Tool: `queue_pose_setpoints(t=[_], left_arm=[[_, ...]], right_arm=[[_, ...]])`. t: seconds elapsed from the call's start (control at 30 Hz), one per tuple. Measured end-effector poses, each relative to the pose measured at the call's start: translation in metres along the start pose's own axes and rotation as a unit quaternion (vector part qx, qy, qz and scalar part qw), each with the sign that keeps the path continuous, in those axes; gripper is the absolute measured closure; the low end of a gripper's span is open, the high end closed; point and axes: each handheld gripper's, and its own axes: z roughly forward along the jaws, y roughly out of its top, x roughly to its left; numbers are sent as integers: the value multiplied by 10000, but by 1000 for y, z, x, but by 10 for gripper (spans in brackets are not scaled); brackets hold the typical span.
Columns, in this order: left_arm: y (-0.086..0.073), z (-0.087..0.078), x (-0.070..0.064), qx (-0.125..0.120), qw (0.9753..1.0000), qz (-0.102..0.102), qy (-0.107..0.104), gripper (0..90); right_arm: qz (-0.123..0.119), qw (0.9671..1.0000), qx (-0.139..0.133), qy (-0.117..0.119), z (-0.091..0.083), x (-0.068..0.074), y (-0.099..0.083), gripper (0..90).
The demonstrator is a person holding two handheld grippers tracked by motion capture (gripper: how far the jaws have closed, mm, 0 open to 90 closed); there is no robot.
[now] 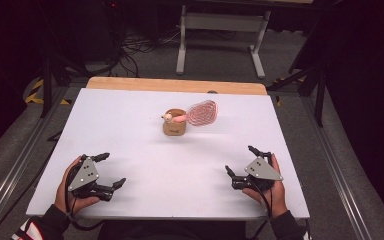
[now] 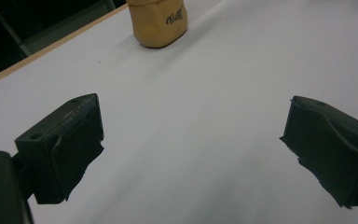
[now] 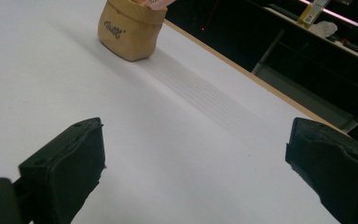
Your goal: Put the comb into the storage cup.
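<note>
Left tongs (image 1: 111,170) low over the white surface (image 1: 145,150), released, jaws spread wide with nothing between them; held by a hand (image 1: 72,192) coming in from the near edge. Right tongs (image 1: 242,162) likewise released, jaws far apart and empty, held by the other hand (image 1: 272,192) near the opposite near corner. Both pairs well apart from each other and resting close to the surface.

Well ahead of both tongs, roughly midway between them and farther up the surface: a small tan pouch (image 1: 174,123), upright, with dark lettering on its side. Seen from the left tongs, the pouch (image 2: 158,21) far ahead of the open jaws and slightly toward the left jaw. Seen from the right tongs, the pouch (image 3: 129,30) far ahead and toward the left jaw too.

Sticking out of the pouch mouth: a pink handle (image 1: 179,118), leaning toward the right-tongs side and ending in a round pink mesh head (image 1: 202,112) just beside the pouch, raised off the surface. No contact between either tongs and the pouch or the handle.
</note>
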Motion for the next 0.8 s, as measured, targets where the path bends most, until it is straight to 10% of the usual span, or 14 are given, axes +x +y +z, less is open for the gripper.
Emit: queue_pose_setpoints(t=[0.8], left_arm=[[1,-1,4,-57,9999,-120,51,53]], right_arm=[[206,9996,182,69,-16,-3,-26,50]])
